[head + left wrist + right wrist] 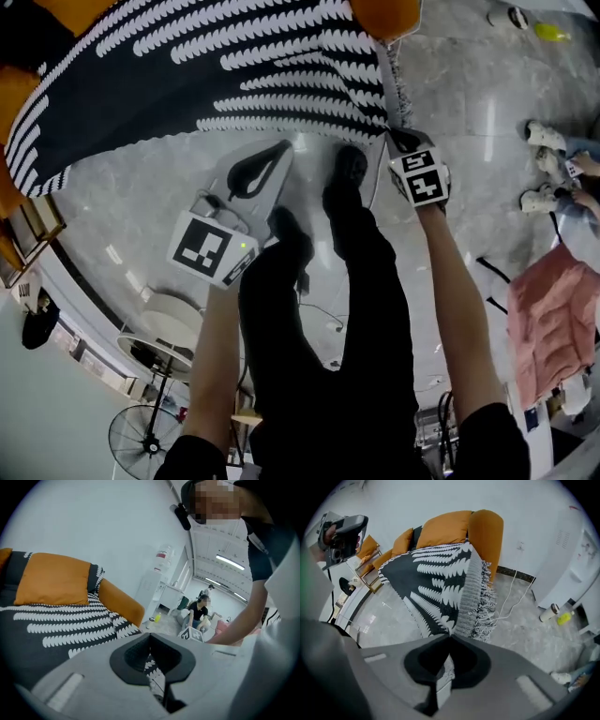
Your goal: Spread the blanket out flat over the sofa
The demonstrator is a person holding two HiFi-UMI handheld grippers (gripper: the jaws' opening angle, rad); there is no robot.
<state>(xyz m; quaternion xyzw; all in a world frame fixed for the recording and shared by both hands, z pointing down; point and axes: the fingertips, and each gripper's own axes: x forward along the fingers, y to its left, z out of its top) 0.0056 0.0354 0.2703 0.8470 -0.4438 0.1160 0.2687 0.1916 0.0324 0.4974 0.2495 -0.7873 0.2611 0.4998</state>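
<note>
A black blanket with white leaf rows lies over the orange sofa, its front edge hanging to the grey floor. My right gripper is shut on the fringed right corner. In the right gripper view the blanket runs from the sofa down into the closed right gripper. My left gripper sits at the front hem, further left. The left gripper view has the left gripper shut, with patterned cloth showing in the hollow behind its tips, and the blanket flat on the seat.
My legs stand between the two grippers on the marble floor. A white cable and a yellow bottle lie right of the sofa. A pink cover, someone's shoes and a floor fan are nearby.
</note>
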